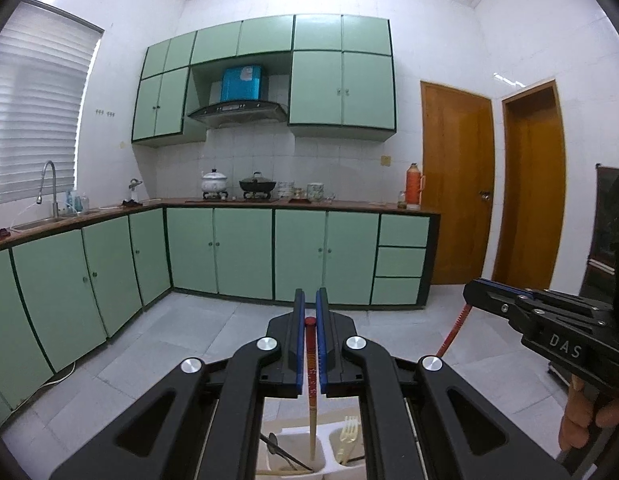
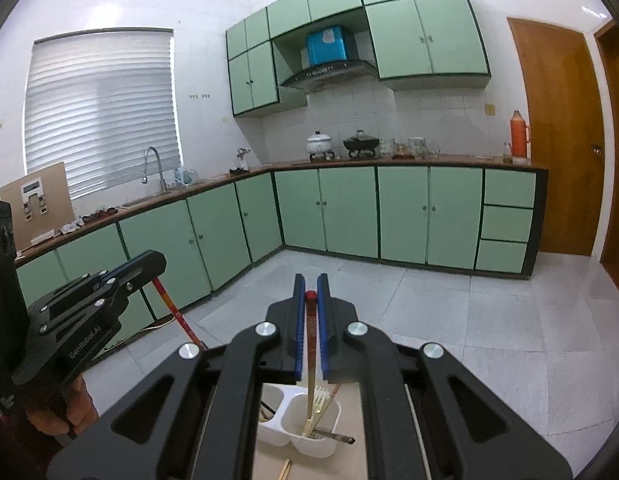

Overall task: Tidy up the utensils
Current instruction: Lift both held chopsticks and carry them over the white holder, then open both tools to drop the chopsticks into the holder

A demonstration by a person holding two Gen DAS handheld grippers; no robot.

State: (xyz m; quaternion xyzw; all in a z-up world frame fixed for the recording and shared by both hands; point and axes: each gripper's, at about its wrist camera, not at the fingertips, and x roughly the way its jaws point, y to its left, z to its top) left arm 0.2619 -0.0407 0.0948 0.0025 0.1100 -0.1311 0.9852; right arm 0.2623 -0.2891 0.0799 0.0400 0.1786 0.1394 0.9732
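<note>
**Each gripper pinches a red-topped chopstick above the utensil holder**

Left wrist view: the left gripper (image 1: 310,312) has its blue pads pressed onto a red-topped chopstick (image 1: 311,364), whose pale lower end hangs over the left compartment of the white utensil holder (image 1: 329,462). A plastic fork (image 1: 346,436) stands in the right compartment. The right gripper (image 1: 475,290) enters from the right, clamped on its own chopstick.

Right wrist view: the right gripper (image 2: 310,294) is closed on a second chopstick (image 2: 309,344), whose tip reaches into the holder's right compartment beside the fork. The left gripper appears at left, gripping its chopstick. Green kitchen cabinets (image 2: 401,216) stand behind.
</note>
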